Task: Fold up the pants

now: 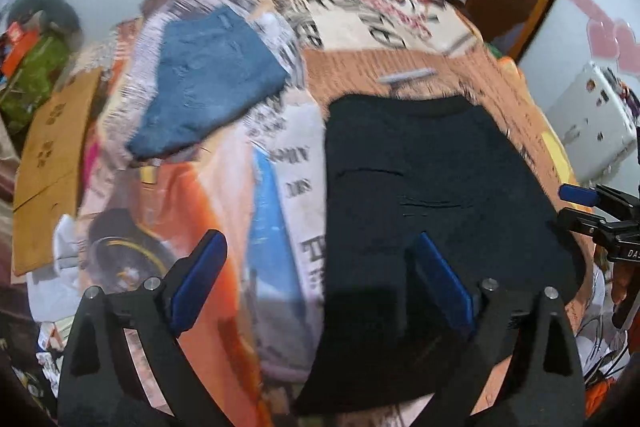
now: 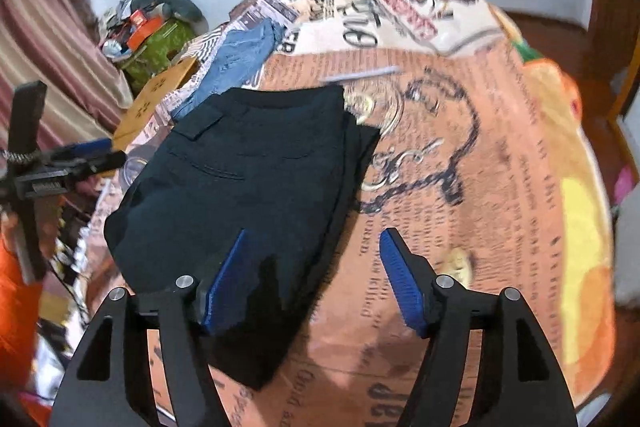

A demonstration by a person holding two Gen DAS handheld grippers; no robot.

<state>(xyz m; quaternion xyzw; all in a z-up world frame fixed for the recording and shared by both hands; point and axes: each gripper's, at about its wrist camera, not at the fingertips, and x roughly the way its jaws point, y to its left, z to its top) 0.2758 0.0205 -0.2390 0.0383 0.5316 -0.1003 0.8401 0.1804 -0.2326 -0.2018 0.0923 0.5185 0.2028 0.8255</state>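
Newspaper-print bedspread [image 2: 460, 155] has folded black pants [image 2: 248, 179] lying flat; left gripper [image 1: 316, 283] and right gripper [image 2: 312, 279] jaws both spread, holding nothing.

The folded pants [image 2: 248, 179] lie flat on the bed [image 2: 500, 187]. Behind them and to their left lie jeans [image 2: 236, 63], apart from the pants in the left view. A cardboard sheet [image 1: 52, 163] lies at the bed's left edge, left of the jeans, with a clutter pile [image 2: 152, 31] behind it.
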